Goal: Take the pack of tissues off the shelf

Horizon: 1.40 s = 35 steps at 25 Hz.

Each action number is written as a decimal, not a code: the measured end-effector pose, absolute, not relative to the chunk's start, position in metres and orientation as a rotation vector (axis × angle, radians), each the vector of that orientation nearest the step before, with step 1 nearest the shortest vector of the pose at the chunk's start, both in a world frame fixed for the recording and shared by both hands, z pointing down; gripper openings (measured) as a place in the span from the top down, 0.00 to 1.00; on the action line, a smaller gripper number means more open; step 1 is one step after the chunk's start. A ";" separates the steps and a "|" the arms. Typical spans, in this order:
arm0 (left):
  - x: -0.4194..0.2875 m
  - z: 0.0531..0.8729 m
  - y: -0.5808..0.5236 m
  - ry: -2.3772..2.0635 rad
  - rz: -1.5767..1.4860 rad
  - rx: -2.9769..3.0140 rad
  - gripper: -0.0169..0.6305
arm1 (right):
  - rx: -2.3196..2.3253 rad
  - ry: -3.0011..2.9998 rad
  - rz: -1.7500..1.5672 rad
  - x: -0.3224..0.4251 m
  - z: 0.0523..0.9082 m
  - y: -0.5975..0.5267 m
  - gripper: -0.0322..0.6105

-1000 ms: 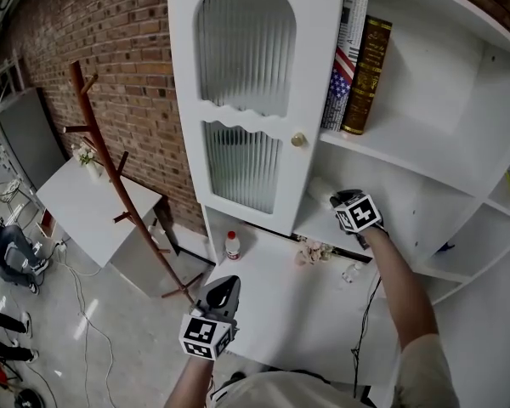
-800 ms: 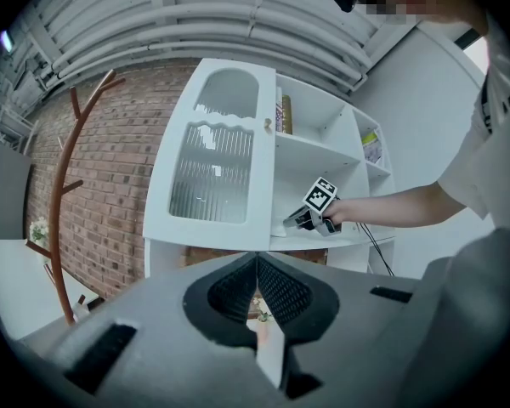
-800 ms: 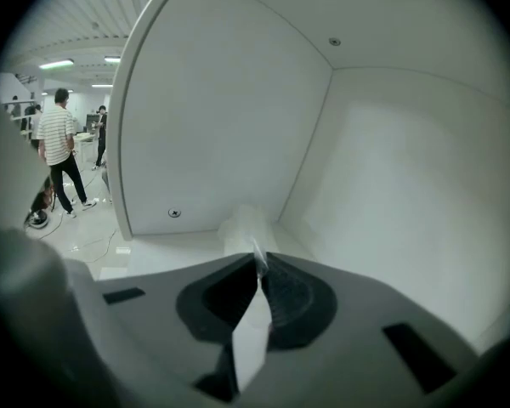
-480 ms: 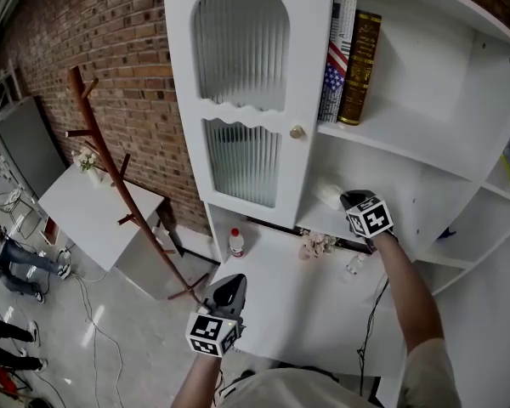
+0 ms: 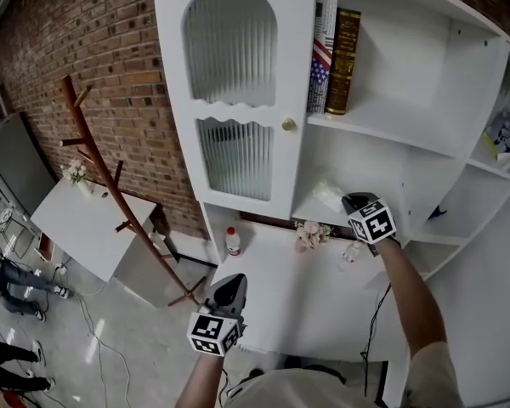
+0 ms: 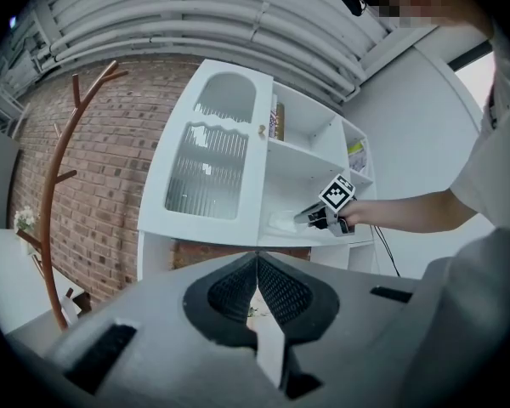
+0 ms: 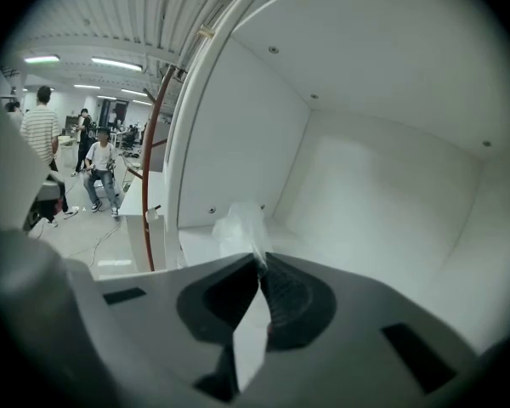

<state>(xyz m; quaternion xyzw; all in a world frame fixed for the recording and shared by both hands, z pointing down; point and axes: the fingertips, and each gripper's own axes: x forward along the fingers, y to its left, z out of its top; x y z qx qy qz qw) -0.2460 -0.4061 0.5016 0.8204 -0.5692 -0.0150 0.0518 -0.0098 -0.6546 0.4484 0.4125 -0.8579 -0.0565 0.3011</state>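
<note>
The right gripper (image 7: 259, 266) has its jaws pressed together on a fold of the clear wrapper of the pack of tissues (image 7: 240, 226), which sticks out just ahead of the jaw tips, low over the shelf (image 7: 195, 238). The grasp looks done; what is left is to draw the pack out of the compartment. The left gripper (image 6: 257, 286), well apart from the pack, has its jaws together on nothing.

Two books (image 5: 342, 58) upright; red-capped bottle (image 5: 232, 242) on desk (image 5: 297, 304); coat rack (image 5: 119, 177) by brick wall (image 5: 85, 41).
</note>
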 end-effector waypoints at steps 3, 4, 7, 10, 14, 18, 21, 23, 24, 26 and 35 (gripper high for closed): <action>-0.244 0.502 -0.400 -1.698 -0.048 2.518 0.93 | 1.119 -2.275 -0.151 -0.002 0.446 -0.635 0.90; -0.243 0.503 -0.398 -1.685 -0.045 2.526 0.93 | 1.129 -2.274 -0.153 0.000 0.446 -0.629 0.90; -0.238 0.504 -0.391 -1.639 -0.042 2.555 0.93 | 1.163 -2.267 -0.153 0.007 0.443 -0.607 0.90; -0.232 0.507 -0.385 -1.589 -0.037 2.586 0.93 | 1.221 -2.246 -0.141 0.020 0.443 -0.585 0.90; -0.224 0.511 -0.378 -1.521 -0.025 2.616 0.93 | 1.294 -2.219 -0.110 0.039 0.447 -0.556 0.90; -0.216 0.516 -0.374 -1.460 -0.014 2.640 0.93 | 1.346 -2.209 -0.062 0.057 0.455 -0.525 0.90; -0.209 0.516 -0.373 -1.425 -0.012 2.655 0.93 | 1.374 -2.206 -0.025 0.070 0.461 -0.501 0.90; -0.202 0.517 -0.371 -1.404 -0.006 2.663 0.93 | 1.393 -2.206 0.004 0.079 0.464 -0.486 0.90; -0.199 0.517 -0.369 -1.396 -0.003 2.667 0.93 | 1.404 -2.206 0.015 0.084 0.465 -0.478 0.90; -0.194 0.518 -0.366 -1.388 0.002 2.673 0.93 | 1.427 -2.211 0.036 0.092 0.466 -0.465 0.90; -0.185 0.520 -0.354 -1.448 0.015 2.648 0.93 | 1.530 -2.246 0.105 0.132 0.482 -0.423 0.90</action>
